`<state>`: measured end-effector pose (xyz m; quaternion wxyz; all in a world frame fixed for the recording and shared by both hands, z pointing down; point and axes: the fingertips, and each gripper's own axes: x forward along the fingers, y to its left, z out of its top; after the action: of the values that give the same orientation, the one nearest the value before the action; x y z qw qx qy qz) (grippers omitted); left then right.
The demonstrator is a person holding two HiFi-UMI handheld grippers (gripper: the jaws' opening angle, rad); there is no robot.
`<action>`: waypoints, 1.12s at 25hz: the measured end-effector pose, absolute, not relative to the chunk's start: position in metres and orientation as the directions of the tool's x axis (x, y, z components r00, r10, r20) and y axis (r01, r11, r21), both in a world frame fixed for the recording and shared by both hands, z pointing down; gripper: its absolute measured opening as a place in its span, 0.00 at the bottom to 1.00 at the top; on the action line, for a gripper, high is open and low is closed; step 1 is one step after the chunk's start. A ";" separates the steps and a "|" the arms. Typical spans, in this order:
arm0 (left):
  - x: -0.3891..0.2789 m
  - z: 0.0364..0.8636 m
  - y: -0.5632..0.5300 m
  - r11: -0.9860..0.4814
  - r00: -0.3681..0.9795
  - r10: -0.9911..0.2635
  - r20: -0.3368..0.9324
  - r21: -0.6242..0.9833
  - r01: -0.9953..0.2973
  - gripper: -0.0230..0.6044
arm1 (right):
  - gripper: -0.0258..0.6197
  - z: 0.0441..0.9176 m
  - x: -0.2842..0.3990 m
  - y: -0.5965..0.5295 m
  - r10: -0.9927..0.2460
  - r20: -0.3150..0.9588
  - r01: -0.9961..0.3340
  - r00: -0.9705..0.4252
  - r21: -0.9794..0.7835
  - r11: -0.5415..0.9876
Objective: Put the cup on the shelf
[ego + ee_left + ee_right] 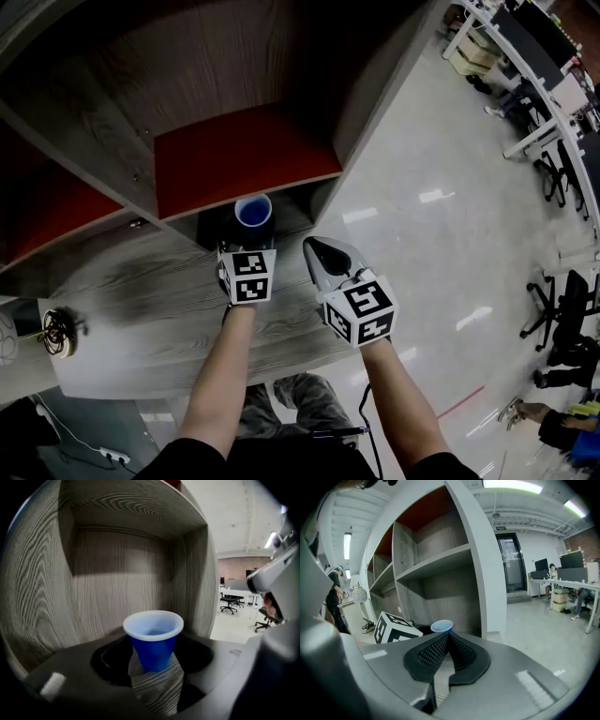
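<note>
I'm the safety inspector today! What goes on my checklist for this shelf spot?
Surface: grey wood-grain ledge, with red shelf panels above it.
Job's things: blue cup, upright, at the mouth of the lowest compartment.
Clutter: small round metal ornament at the ledge's left end.
Grippers: left gripper appears closed on the cup; right gripper jaws together, empty.
Cables: white cable and power strip on the floor.
Surroundings: shiny floor, desks, office chairs.
</note>
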<state>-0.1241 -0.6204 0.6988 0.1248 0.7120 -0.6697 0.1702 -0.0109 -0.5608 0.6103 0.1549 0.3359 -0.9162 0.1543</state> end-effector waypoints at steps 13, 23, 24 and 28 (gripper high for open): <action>-0.130 0.711 -0.627 -0.054 0.038 -0.885 0.463 -0.021 -0.998 0.46 | 0.06 0.612 -0.005 -0.562 -0.570 0.394 -0.669 -0.721 -0.185 0.719; -0.127 0.719 -0.620 -0.089 0.079 -0.846 0.527 0.007 -0.996 0.57 | 0.06 0.606 -0.005 -0.558 -0.565 0.393 -0.665 -0.725 -0.189 0.723; -0.126 0.719 -0.618 -0.094 0.083 -0.842 0.533 0.007 -0.996 0.58 | 0.06 0.605 -0.004 -0.557 -0.564 0.394 -0.665 -0.726 -0.189 0.723; -0.126 0.710 -0.605 -0.102 0.086 -0.839 0.537 0.000 -0.995 0.59 | 0.06 0.600 -0.003 -0.551 -0.562 0.395 -0.663 -0.726 -0.189 0.724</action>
<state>-0.1260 -0.6051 0.7103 0.1874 0.7127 -0.6433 0.2077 -0.0035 -0.5512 0.6002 0.1572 0.3350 -0.9150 0.1606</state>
